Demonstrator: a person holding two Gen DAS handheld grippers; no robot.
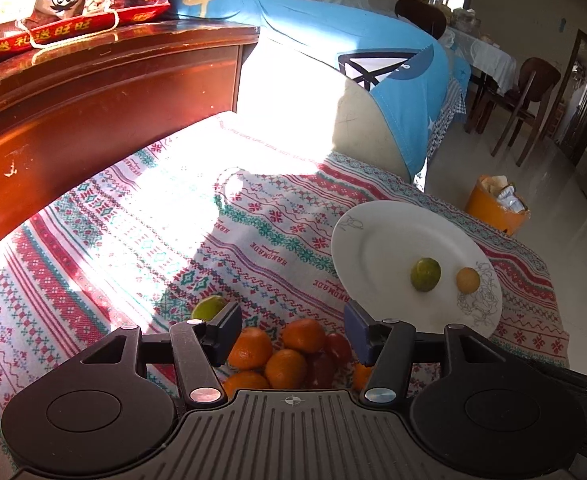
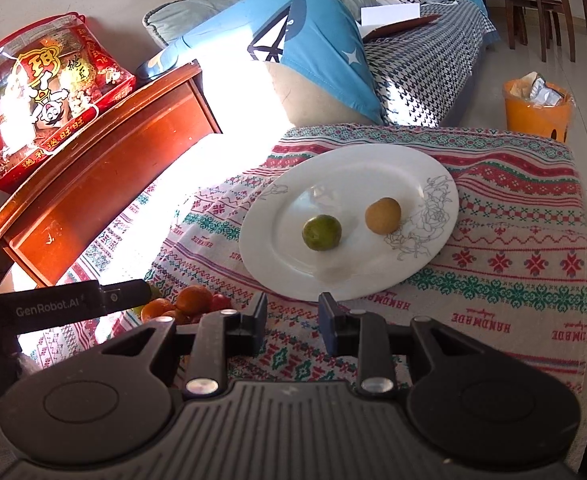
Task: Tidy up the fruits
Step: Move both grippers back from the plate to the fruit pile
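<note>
A: Where does the fruit sit?

B: A heap of round orange tangerines (image 1: 285, 354) with a few red fruits (image 1: 335, 348) lies on the patterned woven cloth (image 1: 93, 248) covering the desk. A green citrus fruit (image 2: 321, 232) and a small yellow-brown fruit (image 2: 383, 216) rest apart on the white round plate with line-drawn flowers (image 2: 293, 272).

A: And the grippers?

B: The left gripper (image 1: 293, 334) hovers low over the heap, jaws wide apart around it, gripping nothing. The right gripper (image 2: 292, 322) points at the plate's near rim, jaws parted and empty.

A: Any writing?

B: "HANDMADE" repeats on the cloth; the left gripper's side reads "GenRobot.AI". The red gift bag (image 2: 45, 104) carries Chinese characters.
</note>
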